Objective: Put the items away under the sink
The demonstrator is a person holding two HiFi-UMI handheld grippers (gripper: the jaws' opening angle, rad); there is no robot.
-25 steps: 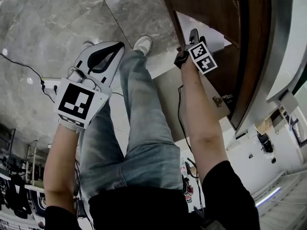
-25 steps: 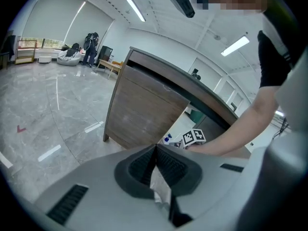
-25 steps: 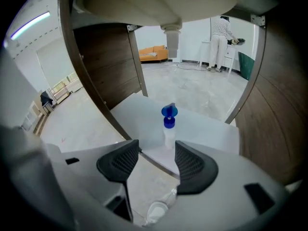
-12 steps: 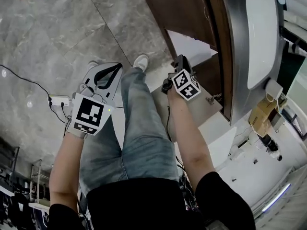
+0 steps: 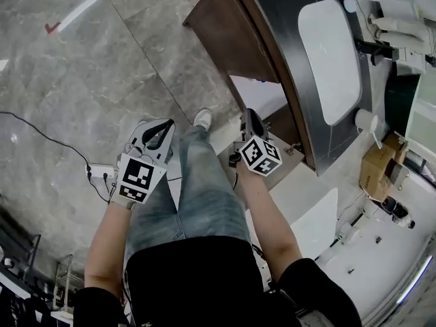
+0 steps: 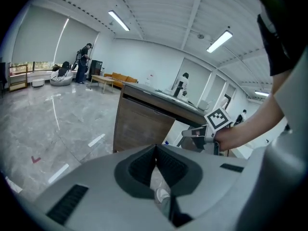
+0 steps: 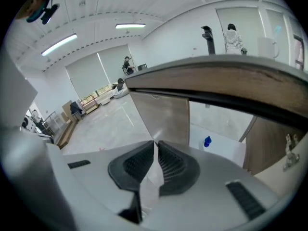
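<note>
The sink (image 5: pixel 330 60) is sitting in the desk (image 5: pixel 279 33), with the tap (image 5: pixel 376 46) standing on its far side. Below, the cupboard (image 5: pixel 262 95) is standing open, its door (image 5: pixel 225 39) hanging out over the floor (image 5: pixel 75 80) left of the opening as one faces it. A small bottle (image 7: pixel 207 141) is standing inside. The person (image 5: pixel 197 210) is standing just before the opening, one shoe (image 5: pixel 202 118) near it. A power strip (image 5: pixel 99 172) is lying on the floor to the person's left. A cardboard box (image 5: pixel 376 172) is sitting off the sink's right end.
</note>
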